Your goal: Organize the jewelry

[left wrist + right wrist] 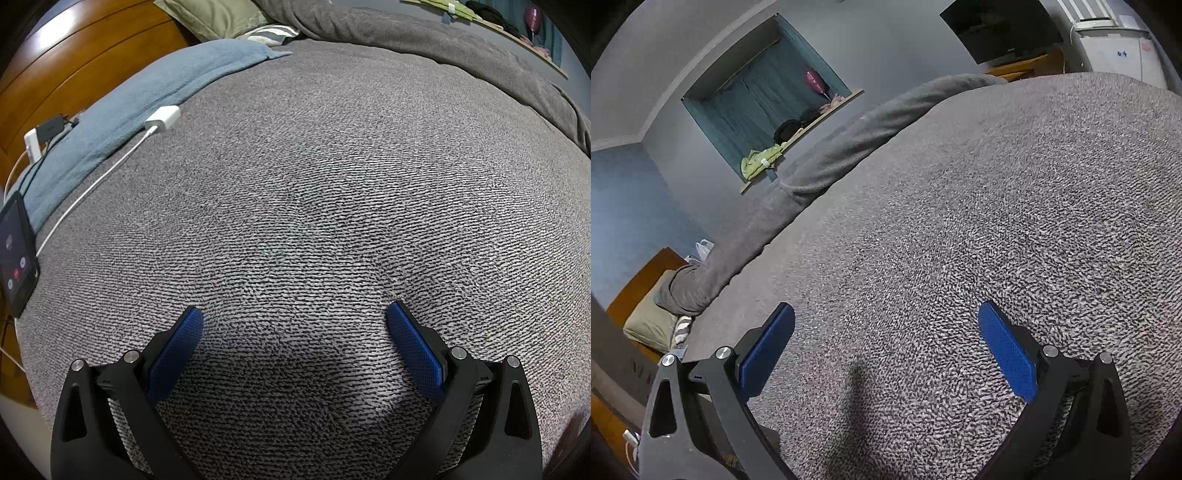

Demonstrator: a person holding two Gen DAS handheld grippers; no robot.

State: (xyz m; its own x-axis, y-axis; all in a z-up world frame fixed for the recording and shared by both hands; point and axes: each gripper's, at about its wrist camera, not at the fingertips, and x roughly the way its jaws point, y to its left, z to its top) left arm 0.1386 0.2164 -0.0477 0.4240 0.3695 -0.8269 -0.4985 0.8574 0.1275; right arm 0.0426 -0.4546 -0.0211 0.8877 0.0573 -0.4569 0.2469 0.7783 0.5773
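Bedroom: grey-blue walls and a wide bed (332, 184) under a grey knit cover fill both views; no jewelry shows anywhere.
Left tool (294, 321): its blue pads (177, 354) stand wide apart with nothing between them, low over the bare knit cover and pointing toward the far pillows. My guess is it waits spread like this because there is nothing yet to pick up.
Right tool (886, 317): spread just as wide and also empty, tilted so it looks across the bed toward the far wall. It seems to be parked or searching, not reaching.
Near the left tool: only cover, with a soft dent in the weave ahead of the pads.
Left edge of bed: a blue towel (122, 107) lies along the side; a white charger (162, 118) sits at its edge and its cable (92, 184) runs near to a phone (16, 254) with a lit screen, probably put aside to keep the middle free.
Far end: an olive pillow (210, 16) and a rolled grey blanket (827, 162) are pushed along the far side.
Beyond the bed: a curtained window (764, 92) with green cloth on its sill, and a dark television (1001, 26).
Jewelry: out of sight in both views, so its look and place cannot be told.
Stage: likely the very start, or a pause between items.
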